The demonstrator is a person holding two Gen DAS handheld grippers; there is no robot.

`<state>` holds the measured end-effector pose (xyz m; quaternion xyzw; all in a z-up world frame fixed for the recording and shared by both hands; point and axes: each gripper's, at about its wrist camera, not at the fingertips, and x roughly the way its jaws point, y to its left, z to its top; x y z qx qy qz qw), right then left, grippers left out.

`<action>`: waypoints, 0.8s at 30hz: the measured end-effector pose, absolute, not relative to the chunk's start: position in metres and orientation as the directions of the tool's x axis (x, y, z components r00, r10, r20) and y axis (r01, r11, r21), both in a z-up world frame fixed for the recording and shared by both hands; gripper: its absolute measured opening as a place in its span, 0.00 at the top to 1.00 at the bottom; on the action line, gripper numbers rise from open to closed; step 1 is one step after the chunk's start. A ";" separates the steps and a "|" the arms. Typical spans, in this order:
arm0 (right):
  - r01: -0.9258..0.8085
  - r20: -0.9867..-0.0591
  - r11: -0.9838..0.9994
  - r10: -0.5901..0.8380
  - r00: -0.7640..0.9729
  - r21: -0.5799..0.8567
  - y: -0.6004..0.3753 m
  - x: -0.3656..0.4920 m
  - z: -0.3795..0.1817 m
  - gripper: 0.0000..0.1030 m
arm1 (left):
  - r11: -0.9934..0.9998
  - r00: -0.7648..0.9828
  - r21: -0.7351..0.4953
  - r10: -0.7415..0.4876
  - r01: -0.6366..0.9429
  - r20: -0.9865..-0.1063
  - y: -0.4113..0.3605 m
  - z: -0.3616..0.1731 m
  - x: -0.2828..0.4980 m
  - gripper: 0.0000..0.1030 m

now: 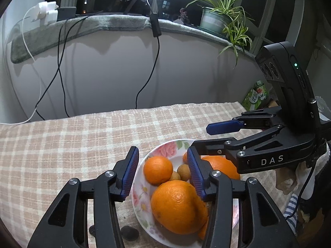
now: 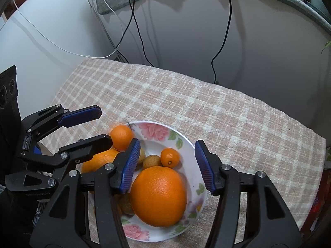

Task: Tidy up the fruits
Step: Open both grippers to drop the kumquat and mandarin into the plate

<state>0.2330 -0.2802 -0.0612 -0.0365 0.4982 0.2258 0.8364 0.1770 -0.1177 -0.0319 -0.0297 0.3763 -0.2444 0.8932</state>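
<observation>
— What's on the table from where you stand?

— A floral plate [image 2: 186,144] on the checked tablecloth [image 2: 227,111], heaped with fruit. The biggest orange [image 2: 158,196] sits at the near side in the right wrist view. Behind it there's a kumquat [image 2: 170,157] and a small brownish fruit [image 2: 152,161], a longan I'd say, though it's too small to be sure.

— And the grippers?

— Both over the plate. The right gripper [image 2: 167,167] has its jaws spread wide, one blue pad on each side of the big orange, neither touching it. It holds nothing.

— The left one?

— The left gripper [image 1: 162,172] is also wide open and empty. Its fingers straddle the plate's left half, where a small orange [image 1: 158,169] and a large orange [image 1: 178,206] lie between the pads. In the right wrist view the same small orange [image 2: 121,137] sits at the plate's far left rim, just beyond the left gripper's lower finger.

— Anything off the plate?

— Two dark little lumps [image 1: 129,233] lie on the cloth just beside the rim. There's a potted spider plant [image 1: 223,14] up on the sill, and black cables [image 1: 62,66] hang down the wall.
</observation>
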 end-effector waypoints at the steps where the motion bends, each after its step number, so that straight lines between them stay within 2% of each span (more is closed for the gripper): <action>1: -0.413 -0.849 0.897 0.337 0.407 0.158 -0.281 0.232 -0.060 0.44 | 0.879 0.601 -0.233 -0.458 0.415 -0.655 -0.117 -0.030 0.176 0.51; 3: -0.412 -0.848 0.899 0.330 0.415 0.147 -0.282 0.232 -0.057 0.43 | 0.881 0.611 -0.230 -0.455 0.413 -0.647 -0.115 -0.028 0.174 0.37; 5: -0.410 -0.844 0.901 0.325 0.427 0.140 -0.283 0.230 -0.054 0.39 | 0.883 0.623 -0.227 -0.453 0.411 -0.638 -0.113 -0.024 0.170 0.37; 8: -0.406 -0.838 0.905 0.317 0.444 0.127 -0.284 0.228 -0.050 0.37 | 0.889 0.639 -0.213 -0.443 0.406 -0.629 -0.110 -0.019 0.165 0.29; 10: -0.404 -0.837 0.907 0.309 0.453 0.116 -0.283 0.226 -0.048 0.25 | 0.891 0.649 -0.202 -0.437 0.406 -0.624 -0.109 -0.015 0.162 0.29; 24: -0.429 -0.802 0.900 0.308 0.512 0.071 -0.268 0.203 -0.027 0.24 | 0.894 0.699 -0.157 -0.429 0.420 -0.573 -0.102 0.008 0.133 0.29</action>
